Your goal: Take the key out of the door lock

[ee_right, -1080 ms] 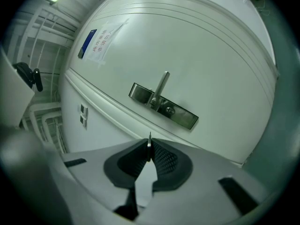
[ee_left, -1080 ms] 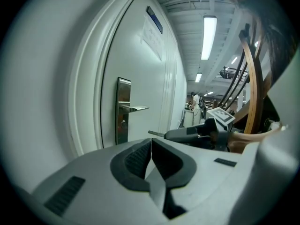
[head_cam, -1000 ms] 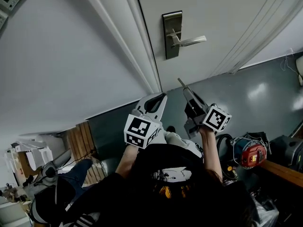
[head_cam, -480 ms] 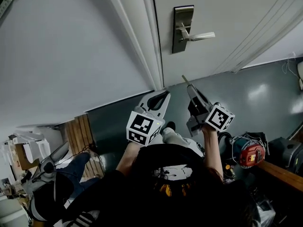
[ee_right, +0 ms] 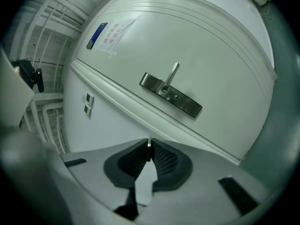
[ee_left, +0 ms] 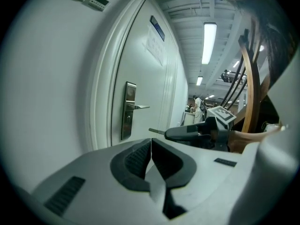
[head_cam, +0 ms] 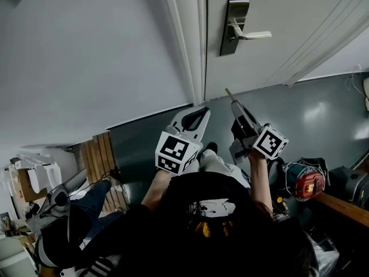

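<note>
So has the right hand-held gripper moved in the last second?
Yes, slightly: in the head view the right hand-held gripper, shut on the key, now sits farther from the lock plate and more to its left.

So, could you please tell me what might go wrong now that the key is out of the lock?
The right tongs pinch the key only at their very tips, most of it sticking out, so it could twist or slip. Dropped, it may land in the clutter around the red machine.
</note>
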`<state>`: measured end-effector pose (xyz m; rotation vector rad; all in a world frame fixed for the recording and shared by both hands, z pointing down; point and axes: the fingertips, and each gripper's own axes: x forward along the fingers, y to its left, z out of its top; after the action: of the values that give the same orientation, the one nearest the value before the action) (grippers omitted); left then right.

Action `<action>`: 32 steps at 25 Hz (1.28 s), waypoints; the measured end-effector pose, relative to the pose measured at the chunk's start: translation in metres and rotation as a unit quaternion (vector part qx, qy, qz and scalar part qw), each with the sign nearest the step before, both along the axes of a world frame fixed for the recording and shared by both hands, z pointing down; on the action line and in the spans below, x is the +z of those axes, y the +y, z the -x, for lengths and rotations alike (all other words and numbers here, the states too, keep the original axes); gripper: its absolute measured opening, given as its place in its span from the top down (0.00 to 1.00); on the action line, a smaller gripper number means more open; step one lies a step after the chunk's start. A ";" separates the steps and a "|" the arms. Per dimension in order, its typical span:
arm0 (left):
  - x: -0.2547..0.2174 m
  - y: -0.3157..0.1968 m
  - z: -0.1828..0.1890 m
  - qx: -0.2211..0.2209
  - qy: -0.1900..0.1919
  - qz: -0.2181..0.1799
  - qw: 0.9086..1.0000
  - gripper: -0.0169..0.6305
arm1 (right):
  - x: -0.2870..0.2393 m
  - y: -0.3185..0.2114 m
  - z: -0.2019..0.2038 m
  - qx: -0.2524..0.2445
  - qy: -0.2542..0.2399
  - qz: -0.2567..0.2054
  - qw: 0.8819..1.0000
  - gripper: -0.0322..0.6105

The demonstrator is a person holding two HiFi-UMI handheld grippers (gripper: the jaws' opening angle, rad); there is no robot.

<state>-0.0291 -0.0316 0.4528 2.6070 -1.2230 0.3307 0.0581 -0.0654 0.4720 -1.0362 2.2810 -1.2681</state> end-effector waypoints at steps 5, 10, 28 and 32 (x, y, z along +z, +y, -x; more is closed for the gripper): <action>-0.002 0.028 0.009 0.007 0.001 -0.002 1.000 0.96 | -0.004 0.031 0.009 0.007 0.004 -0.004 1.000 0.92; -0.005 0.063 0.017 0.018 0.001 -0.009 1.000 0.96 | -0.011 0.072 0.016 0.017 0.009 -0.019 1.000 0.92; 0.002 0.110 0.024 0.059 0.006 -0.013 0.998 0.96 | 0.001 0.132 0.023 0.050 0.050 -0.019 0.997 0.92; 0.001 0.115 0.027 0.064 0.010 -0.015 0.998 0.96 | 0.001 0.137 0.025 0.052 0.062 -0.022 0.996 0.92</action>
<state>-0.0558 0.0834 0.4538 2.7141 -1.0664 0.3092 0.0328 0.0719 0.4732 -1.2314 2.3014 -1.1366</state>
